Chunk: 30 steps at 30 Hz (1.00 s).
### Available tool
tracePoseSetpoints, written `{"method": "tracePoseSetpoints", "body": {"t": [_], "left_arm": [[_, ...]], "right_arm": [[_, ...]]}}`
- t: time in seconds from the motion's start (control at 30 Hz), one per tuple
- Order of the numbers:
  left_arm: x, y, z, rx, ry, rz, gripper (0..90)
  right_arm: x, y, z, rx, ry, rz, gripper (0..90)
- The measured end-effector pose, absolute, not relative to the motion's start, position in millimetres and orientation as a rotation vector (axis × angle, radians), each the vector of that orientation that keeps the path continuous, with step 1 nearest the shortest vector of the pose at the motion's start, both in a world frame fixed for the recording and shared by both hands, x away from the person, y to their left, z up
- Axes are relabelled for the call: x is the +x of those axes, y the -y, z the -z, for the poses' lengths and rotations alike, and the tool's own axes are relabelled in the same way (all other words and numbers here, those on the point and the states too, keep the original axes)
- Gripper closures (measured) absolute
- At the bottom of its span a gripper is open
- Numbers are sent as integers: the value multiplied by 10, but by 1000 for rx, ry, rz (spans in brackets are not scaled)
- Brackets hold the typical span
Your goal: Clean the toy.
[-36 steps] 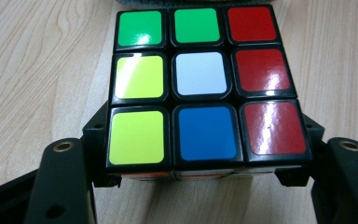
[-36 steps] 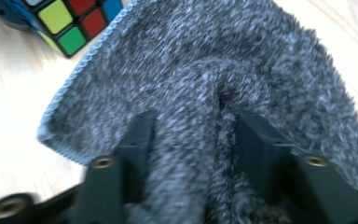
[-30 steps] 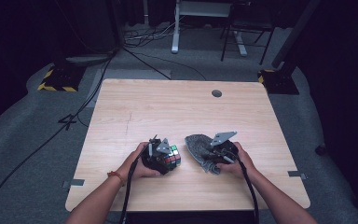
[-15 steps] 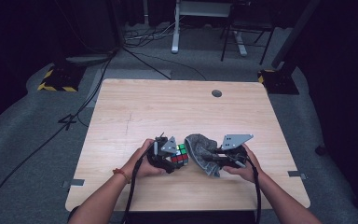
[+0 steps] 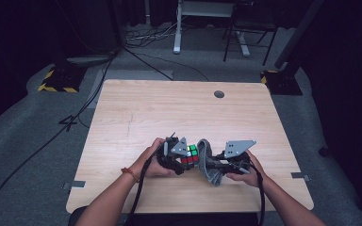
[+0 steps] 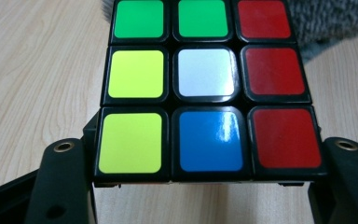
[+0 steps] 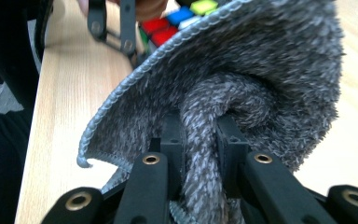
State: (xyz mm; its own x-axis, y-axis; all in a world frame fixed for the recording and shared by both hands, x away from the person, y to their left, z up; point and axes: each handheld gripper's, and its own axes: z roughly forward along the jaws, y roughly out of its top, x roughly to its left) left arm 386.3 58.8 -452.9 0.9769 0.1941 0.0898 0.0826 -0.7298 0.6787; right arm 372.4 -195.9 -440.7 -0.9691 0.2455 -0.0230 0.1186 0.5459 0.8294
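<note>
Near the front edge of the pale wood-grain table (image 5: 136,113), the left gripper (image 5: 176,157) clamps a glossy, square-tiled puzzle cube (image 5: 189,154), just beside the fuzzy grey cloth (image 5: 210,165) pinched in a fold by the right gripper (image 5: 224,162), with bare tabletop beyond.

The cube (image 6: 207,88) shows green, yellow, white, blue and red stickers on black; the cloth (image 7: 242,88) is mottled grey; the surface (image 5: 136,117) is pale woodgrain.
</note>
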Motion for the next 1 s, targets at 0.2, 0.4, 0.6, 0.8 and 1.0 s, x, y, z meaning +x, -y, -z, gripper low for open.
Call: {"method": "tracePoseSetpoints", "body": {"t": [0.2, 0.4, 0.6, 0.8, 1.0], "left_arm": [[3751, -468, 4494, 2408, -128, -223, 338], [3740, -509, 4420, 2356, -133, -222, 338], [3732, -536, 4384, 2336, -141, -230, 338], [3736, -544, 4378, 2333, -153, -242, 337], [3736, -460, 4458, 2381, -151, -234, 337]], "right_arm": [[3707, 1984, 4268, 328, -2552, -1481, 772], [3737, 1990, 4365, 392, -2577, -1402, 773], [3724, 1973, 4426, 371, -2621, -1354, 774], [3695, 1983, 4444, 343, -2669, -1314, 774], [3651, 2039, 4331, 318, -2584, -1455, 774]]}}
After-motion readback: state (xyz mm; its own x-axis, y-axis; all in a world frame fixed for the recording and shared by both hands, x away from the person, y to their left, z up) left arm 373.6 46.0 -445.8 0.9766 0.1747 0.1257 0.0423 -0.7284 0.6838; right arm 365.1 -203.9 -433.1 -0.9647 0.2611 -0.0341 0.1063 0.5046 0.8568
